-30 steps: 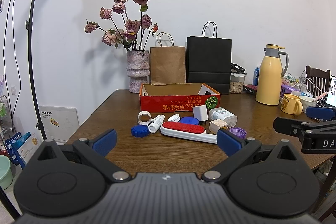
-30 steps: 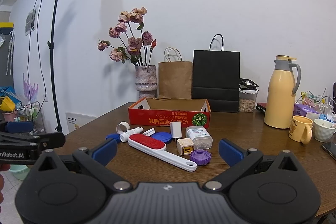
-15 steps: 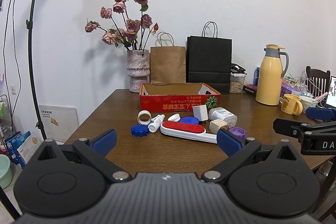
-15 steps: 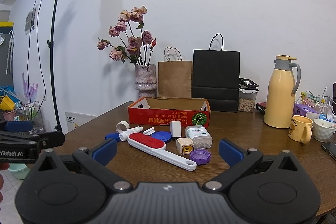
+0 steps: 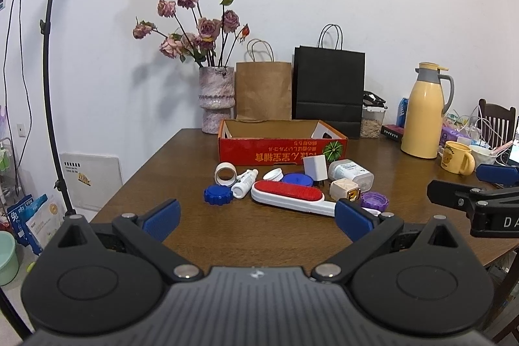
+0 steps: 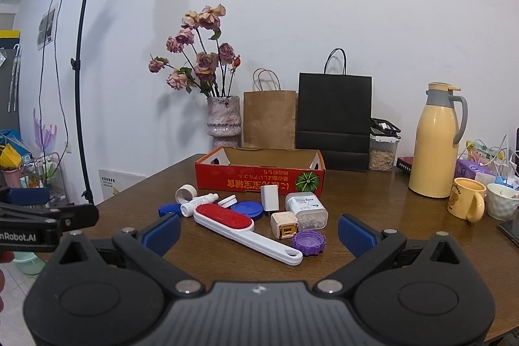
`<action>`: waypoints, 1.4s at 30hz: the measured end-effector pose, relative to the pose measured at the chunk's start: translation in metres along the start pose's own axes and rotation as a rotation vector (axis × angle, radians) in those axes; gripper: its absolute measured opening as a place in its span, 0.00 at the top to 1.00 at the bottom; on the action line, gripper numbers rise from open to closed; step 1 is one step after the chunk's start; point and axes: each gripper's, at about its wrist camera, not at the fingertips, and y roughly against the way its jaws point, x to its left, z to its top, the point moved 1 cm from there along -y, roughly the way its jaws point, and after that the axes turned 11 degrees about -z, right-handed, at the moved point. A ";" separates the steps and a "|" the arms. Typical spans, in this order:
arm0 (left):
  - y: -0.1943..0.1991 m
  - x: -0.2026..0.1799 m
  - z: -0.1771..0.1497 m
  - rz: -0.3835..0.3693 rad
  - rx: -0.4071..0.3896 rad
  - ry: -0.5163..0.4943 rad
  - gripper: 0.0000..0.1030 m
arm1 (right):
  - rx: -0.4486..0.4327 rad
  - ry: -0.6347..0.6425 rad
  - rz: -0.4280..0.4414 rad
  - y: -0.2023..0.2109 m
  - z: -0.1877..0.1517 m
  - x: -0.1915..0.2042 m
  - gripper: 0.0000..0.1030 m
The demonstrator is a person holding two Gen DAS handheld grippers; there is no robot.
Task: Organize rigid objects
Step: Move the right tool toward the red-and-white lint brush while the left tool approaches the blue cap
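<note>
At lower left of the left wrist view, the left gripper [image 5: 258, 218] has its jaws spread wide, holding nothing. At center, the small items cluster on the table [image 5: 181, 164]: white ring [image 5: 225, 174], lint brush [image 5: 288, 196], purple cap [image 5: 374, 201], before the red box [image 5: 282, 151]. The right gripper [image 6: 259, 233] likewise gapes wide, holding nothing.

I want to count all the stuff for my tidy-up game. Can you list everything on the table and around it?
box: 1, red cardboard, open, behind the small things
lint brush: 1, red and white, front of the pile
lids: 3, two blue, one purple, in the pile
tape roll: 1, white, left end
small bottle: 1, white, lying down
chargers: 2, one white, one cream
pill box: 1, clear white
vase: 1, pink, with roses
paper bags: 2, brown and black, by the wall
jug: 1, yellow
mug: 1, yellow
left gripper: open, blue pads
right gripper: open, blue pads
</note>
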 end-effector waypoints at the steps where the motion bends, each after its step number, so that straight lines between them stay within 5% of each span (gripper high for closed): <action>1: -0.003 0.001 0.000 0.000 0.005 0.002 0.00 | 0.004 0.000 0.001 -0.003 0.000 0.000 0.00; 42: -0.125 0.044 0.012 0.005 0.132 0.076 0.00 | 0.138 0.038 0.010 -0.148 -0.003 0.008 0.00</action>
